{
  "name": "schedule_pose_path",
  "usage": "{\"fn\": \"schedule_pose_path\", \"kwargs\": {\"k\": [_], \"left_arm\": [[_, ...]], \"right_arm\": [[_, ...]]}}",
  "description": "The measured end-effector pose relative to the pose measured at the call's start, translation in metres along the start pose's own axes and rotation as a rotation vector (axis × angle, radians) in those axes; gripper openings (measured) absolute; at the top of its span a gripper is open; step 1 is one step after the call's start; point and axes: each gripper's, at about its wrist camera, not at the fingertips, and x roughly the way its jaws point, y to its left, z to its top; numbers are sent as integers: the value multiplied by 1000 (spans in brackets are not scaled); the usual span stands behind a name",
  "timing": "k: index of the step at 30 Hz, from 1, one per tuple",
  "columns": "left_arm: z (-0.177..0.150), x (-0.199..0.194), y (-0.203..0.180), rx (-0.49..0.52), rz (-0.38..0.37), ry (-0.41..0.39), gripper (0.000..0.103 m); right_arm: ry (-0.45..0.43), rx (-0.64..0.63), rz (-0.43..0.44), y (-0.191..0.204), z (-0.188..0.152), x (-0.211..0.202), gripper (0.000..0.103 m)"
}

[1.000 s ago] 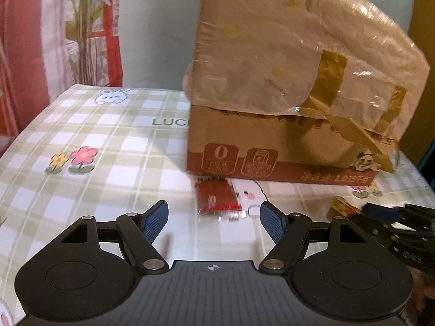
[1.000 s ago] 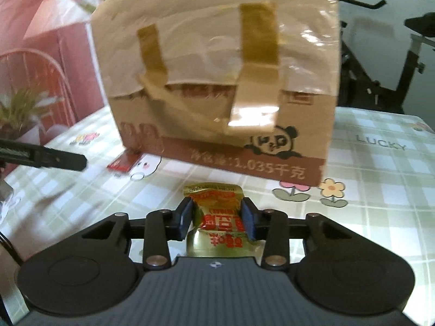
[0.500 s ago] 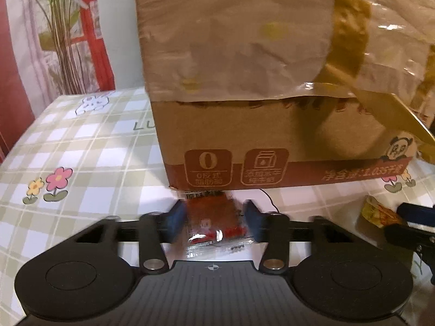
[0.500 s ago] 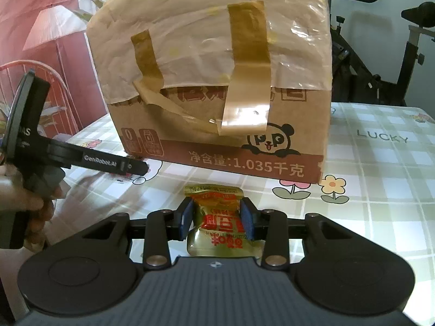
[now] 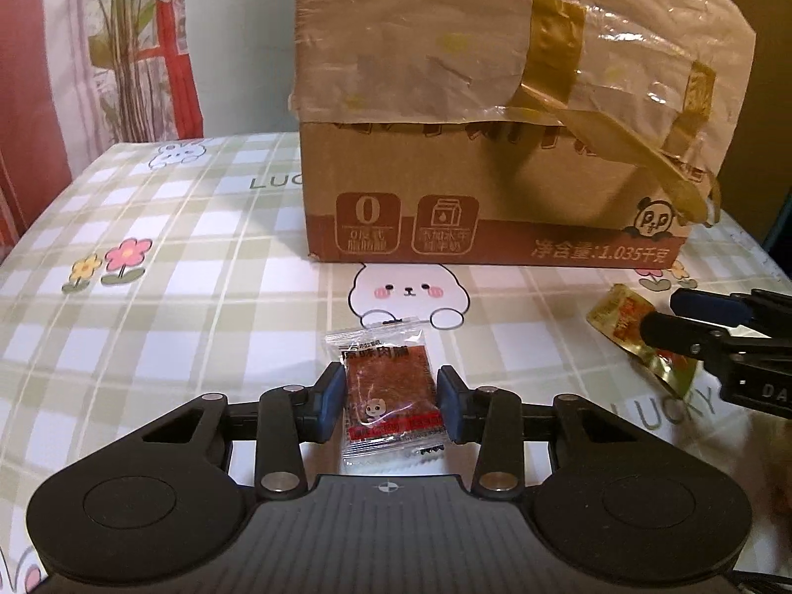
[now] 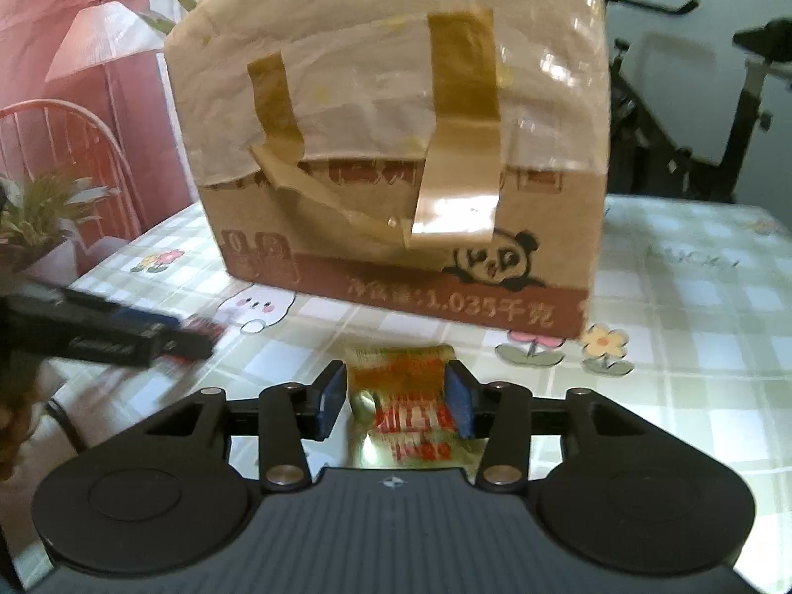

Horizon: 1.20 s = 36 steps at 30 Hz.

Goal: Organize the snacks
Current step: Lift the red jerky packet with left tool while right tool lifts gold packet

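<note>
A red meat-snack packet (image 5: 381,346) in clear wrap sits between the blue pads of my left gripper (image 5: 391,396). Its jaws are closing and both pads press the packet's sides, just above the checked tablecloth (image 5: 198,297). The same gripper (image 6: 188,334) shows blurred at the left of the right wrist view. My right gripper (image 6: 396,396) straddles a gold and red snack packet (image 6: 401,361) lying on the cloth. Its jaws are opening and a small gap shows at the left pad. The left wrist view shows this gripper (image 5: 666,317) and the gold packet (image 5: 618,317) at the right edge.
A tall cardboard box (image 5: 495,148) covered in taped plastic stands just behind both packets. A red wire chair (image 6: 64,148) and a potted plant (image 6: 39,208) stand off the table's left edge. Black exercise equipment (image 6: 693,99) stands behind on the right. A hand (image 6: 15,420) holds the left gripper.
My left gripper went from wide open to closed on the red packet and drew it back from the box. My right gripper's jaws have spread off the gold packet.
</note>
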Motion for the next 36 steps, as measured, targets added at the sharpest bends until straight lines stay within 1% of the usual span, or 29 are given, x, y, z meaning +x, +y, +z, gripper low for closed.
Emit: {"fn": "schedule_pose_path", "kwargs": {"k": [1,3,5,9,13,20,22,23,29,31,36], "left_arm": [[-1,-1,0,-1,0,-1,43],[-2,-1,-2,-4,1,-2,43],[-4,-2,-5,-11,-6,-6,43],[-7,-2,-7,-4,-17,-15,43],[-8,-2,-6,-8,-23,-22,43],[-11,-2,-7,-1,-21,-32,43],[-10,-2,-6,-8,-26,-32,43],[-10,-2,-5,-12,-29,-32,43],[-11,-1,-5,-15,-27,-35,43],[-10,-2,-4,-22,-33,-34,43],[-11,-4,-5,-21,-54,-30,43]], "right_arm": [[-10,-5,-6,1,0,-2,54],[-8,-12,-19,3,0,-2,59],[-1,-22,-28,4,1,-2,60],[33,-70,-62,12,2,1,76],[112,-103,-113,18,3,16,79],[116,-94,-99,15,2,14,77],[116,-90,-104,14,2,13,73],[116,-85,-100,13,2,13,70],[124,-95,-84,15,-1,7,62],[120,-86,-88,13,-1,4,56],[114,-80,-91,12,-1,3,52]]}}
